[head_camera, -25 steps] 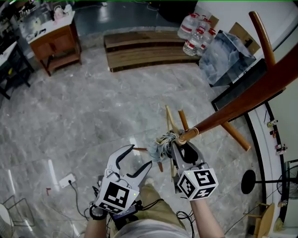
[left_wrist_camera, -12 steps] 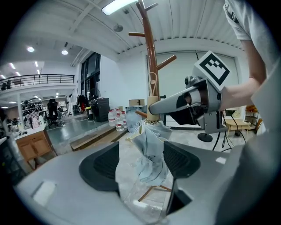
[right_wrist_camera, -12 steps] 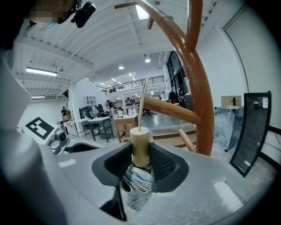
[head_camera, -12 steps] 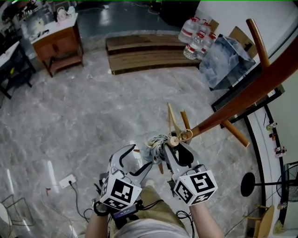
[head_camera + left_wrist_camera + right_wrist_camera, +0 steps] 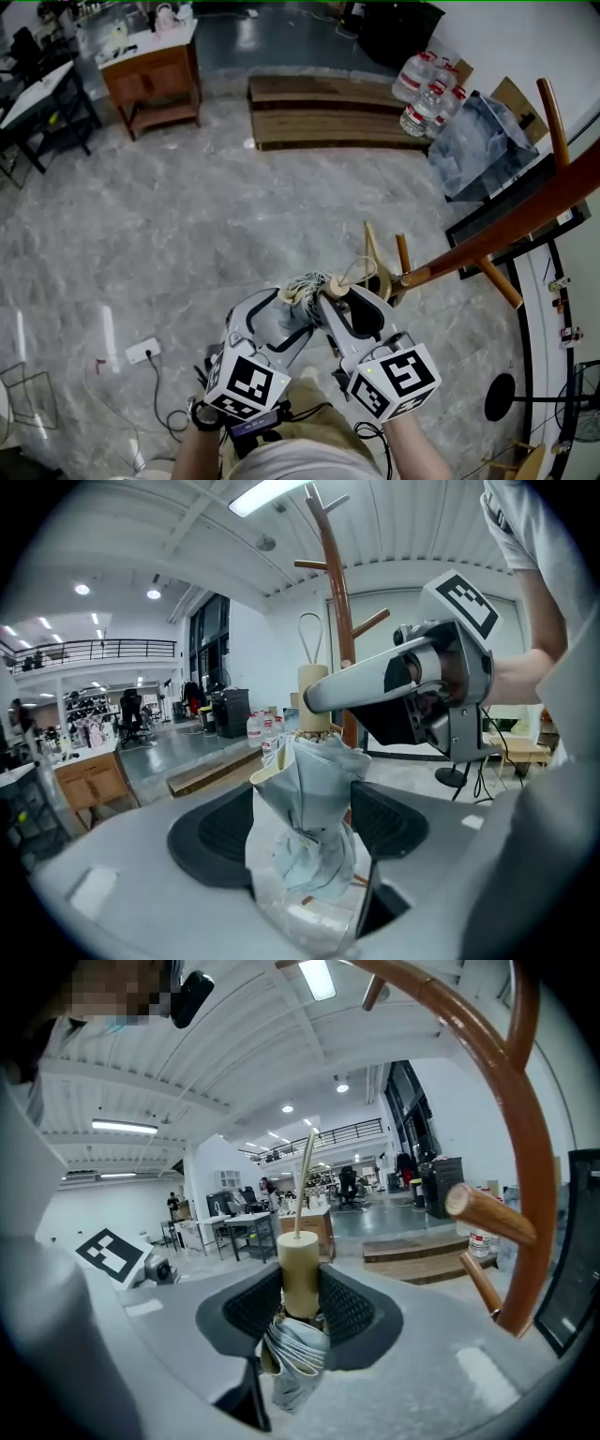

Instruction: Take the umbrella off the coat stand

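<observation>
Right tongs (image 5: 300,1309) clamp the umbrella (image 5: 295,1361), just clear of the coat stand (image 5: 532,1176).

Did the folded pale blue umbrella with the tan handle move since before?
Yes. The folded pale blue umbrella has slid off the peg tip of the brown wooden coat stand and moved left, away from it, in the head view.

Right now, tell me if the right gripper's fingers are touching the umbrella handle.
Touching. In the right gripper view, both fingers of the right gripper press against the beige umbrella handle, no gap.
</observation>
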The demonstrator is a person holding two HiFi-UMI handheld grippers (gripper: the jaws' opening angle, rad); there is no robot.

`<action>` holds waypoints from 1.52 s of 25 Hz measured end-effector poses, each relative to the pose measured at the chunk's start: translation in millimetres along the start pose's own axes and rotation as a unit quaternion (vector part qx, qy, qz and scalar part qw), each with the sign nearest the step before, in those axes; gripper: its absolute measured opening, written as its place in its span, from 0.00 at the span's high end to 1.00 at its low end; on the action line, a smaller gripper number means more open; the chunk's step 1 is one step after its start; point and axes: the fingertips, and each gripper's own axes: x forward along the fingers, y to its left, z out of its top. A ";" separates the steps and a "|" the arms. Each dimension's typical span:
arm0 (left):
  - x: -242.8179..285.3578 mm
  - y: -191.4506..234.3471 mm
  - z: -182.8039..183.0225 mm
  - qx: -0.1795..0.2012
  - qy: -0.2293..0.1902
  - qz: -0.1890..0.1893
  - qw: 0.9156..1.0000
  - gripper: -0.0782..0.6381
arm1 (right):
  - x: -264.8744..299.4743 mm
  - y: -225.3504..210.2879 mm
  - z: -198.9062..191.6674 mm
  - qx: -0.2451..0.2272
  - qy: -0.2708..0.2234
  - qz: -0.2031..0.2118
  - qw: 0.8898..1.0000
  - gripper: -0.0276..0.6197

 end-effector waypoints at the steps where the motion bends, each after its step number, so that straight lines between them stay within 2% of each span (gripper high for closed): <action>1: -3.5 3.0 0.4 -0.003 -0.001 0.005 1.000 0.43 | 2.8 6.1 3.0 -0.004 0.000 0.010 1.000 0.77; 9: -33.4 24.5 4.4 -0.004 -0.002 0.047 0.999 0.44 | 23.3 48.7 20.7 -0.043 -0.004 0.089 0.995 0.77; 21: -80.4 50.4 4.4 0.000 0.007 0.130 0.992 0.50 | 45.1 112.4 37.9 -0.088 -0.009 0.196 0.977 0.77; 30: -105.6 61.1 7.6 -0.005 0.010 0.178 0.984 0.52 | 48.9 137.5 49.0 -0.100 -0.021 0.234 0.967 0.77; 38: -114.8 62.8 3.0 -0.007 0.013 0.200 0.980 0.52 | 48.1 147.5 46.7 -0.112 -0.025 0.247 0.962 0.77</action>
